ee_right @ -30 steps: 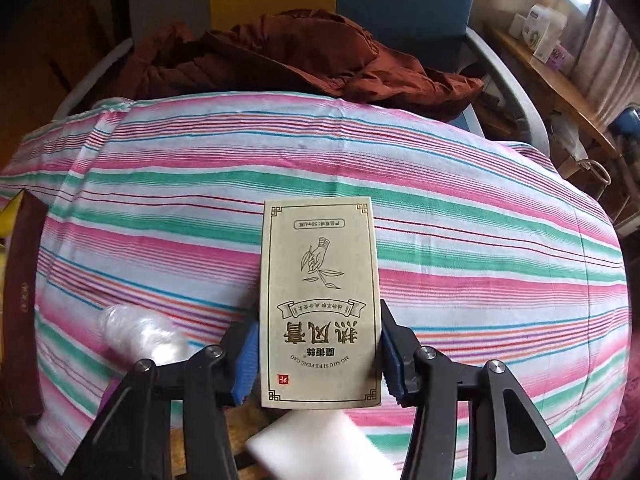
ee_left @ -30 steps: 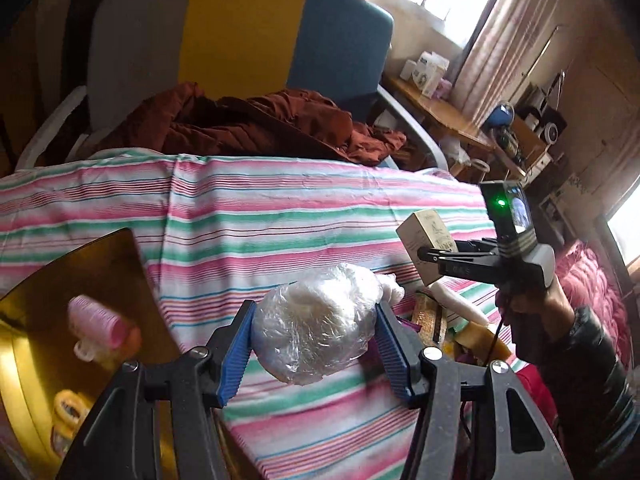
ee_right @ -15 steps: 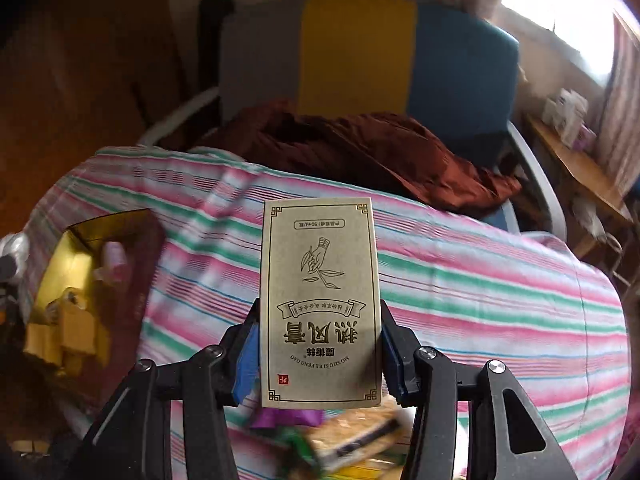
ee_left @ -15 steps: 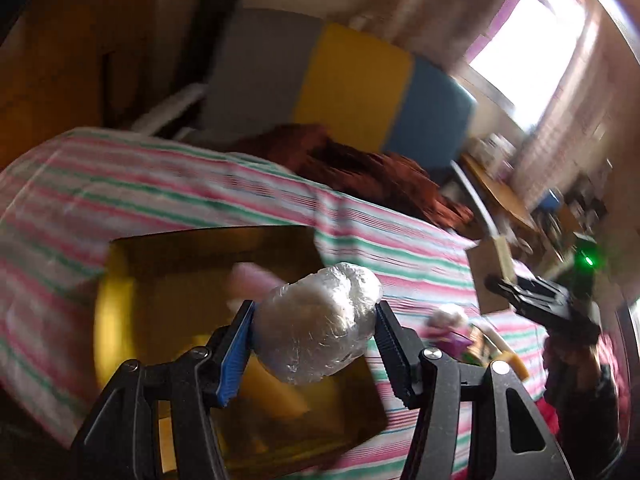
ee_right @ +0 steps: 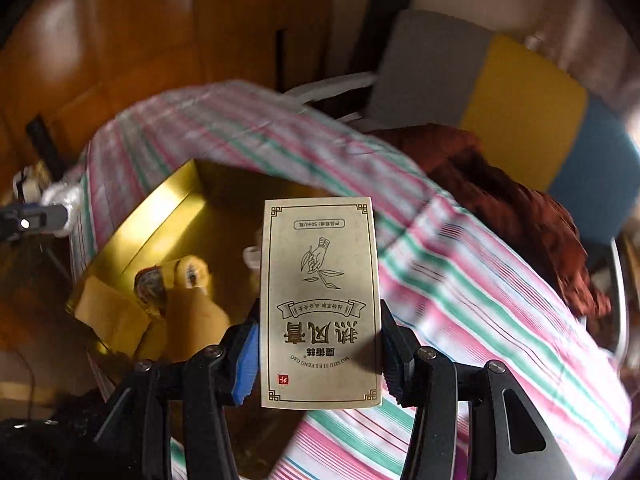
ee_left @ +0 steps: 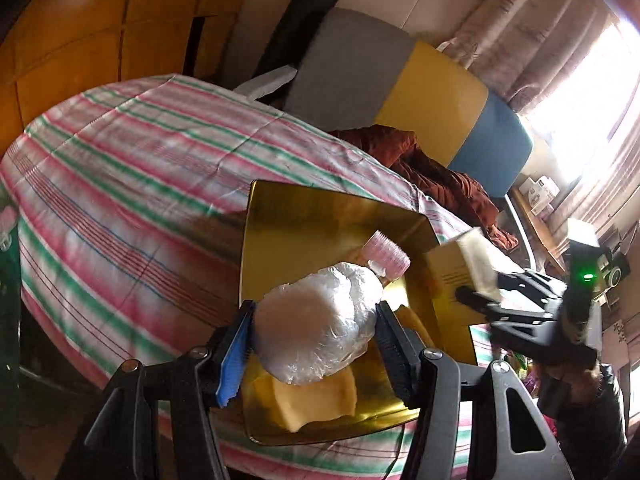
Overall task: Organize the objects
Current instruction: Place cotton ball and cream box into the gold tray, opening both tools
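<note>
My left gripper [ee_left: 314, 334] is shut on a white bundle wrapped in clear plastic [ee_left: 318, 320], held above the near half of a gold tray [ee_left: 312, 212]. The tray lies on a striped cloth and holds a pink hair roller [ee_left: 386, 254] and a yellow block [ee_left: 316, 398]. My right gripper [ee_right: 318, 356] is shut on a tall beige carton with printed characters [ee_right: 320, 296], upright over the right part of the gold tray [ee_right: 160, 216]. That carton [ee_left: 460, 268] and the right gripper [ee_left: 476, 296] also show in the left wrist view, over the tray's right edge.
The striped pink, green and white cloth [ee_left: 120, 184] covers the table. Behind it stands a grey, yellow and blue chair [ee_left: 432, 96] with a rust-brown garment [ee_left: 432, 172] on its seat. Wooden panels [ee_right: 120, 32] are at the left, a bright window [ee_left: 588, 80] at the right.
Both grippers swung left across the cloth, each keeping its load. The gold tray, at the left edge before, now lies right below them. The views have rolled.
</note>
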The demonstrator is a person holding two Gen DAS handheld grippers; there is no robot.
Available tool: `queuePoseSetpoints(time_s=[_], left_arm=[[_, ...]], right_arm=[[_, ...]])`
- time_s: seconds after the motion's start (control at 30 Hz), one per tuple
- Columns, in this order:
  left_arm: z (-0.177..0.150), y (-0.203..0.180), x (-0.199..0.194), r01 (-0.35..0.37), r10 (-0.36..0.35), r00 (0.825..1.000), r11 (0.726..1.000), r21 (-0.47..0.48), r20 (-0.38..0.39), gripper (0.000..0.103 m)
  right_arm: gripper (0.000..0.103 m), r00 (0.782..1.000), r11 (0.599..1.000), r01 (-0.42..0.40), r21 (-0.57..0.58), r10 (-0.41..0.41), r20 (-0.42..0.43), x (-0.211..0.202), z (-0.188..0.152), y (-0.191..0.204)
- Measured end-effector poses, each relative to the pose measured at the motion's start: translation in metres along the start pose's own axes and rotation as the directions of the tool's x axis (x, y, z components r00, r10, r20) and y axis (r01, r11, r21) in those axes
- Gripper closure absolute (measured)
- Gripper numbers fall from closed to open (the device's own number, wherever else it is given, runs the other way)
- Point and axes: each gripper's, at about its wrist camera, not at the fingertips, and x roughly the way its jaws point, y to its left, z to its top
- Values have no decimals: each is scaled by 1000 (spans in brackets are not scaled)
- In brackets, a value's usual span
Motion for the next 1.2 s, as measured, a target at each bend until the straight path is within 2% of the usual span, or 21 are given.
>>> queuePoseSetpoints(time_s=[0.13, 0.2, 0.33, 0.53, 0.63, 0.73, 0.77, 0.93, 1.03, 1.2], left_arm=[[-2, 2, -1, 10, -10, 1000, 1000, 10, 6, 44], [0, 1, 2, 12, -12, 1000, 1000, 23, 8, 44], [7, -6, 15, 20, -20, 1000, 999, 45, 8, 44], [27, -17, 39, -24, 23, 1000, 996, 89, 16, 40], [37, -17, 52, -46, 47, 999, 995, 88, -7, 29], [39, -11, 50, -63, 63, 998, 996, 57, 7, 23], [38, -9, 49, -67, 66, 998, 996, 57, 8, 20], [21, -5, 38, -115, 114, 993, 991, 74, 13, 20], [6, -7, 28, -154, 151, 988, 984, 89, 43, 20], [-16, -17, 7, -218, 205, 971, 969, 112, 120, 20]], right_arm=[[51, 999, 999, 6, -53, -8, -43, 26, 7, 30], [50, 998, 999, -34, -31, 33, -45, 29, 7, 37], [47, 997, 998, -58, 1, 58, -54, 30, 0, 46], [41, 995, 991, -83, 109, 88, -39, 19, -17, 45], [29, 995, 983, -94, 159, 99, -20, 10, -28, 44], [27, 996, 980, -87, 181, 89, -4, 2, -33, 46], [26, 996, 979, -84, 186, 85, 1, 0, -35, 47], [17, 994, 968, -106, 230, 96, 51, -14, -43, 49], [11, 993, 964, -106, 244, 91, 71, -18, -47, 53], [8, 995, 972, -72, 225, 53, 88, -24, -57, 65]])
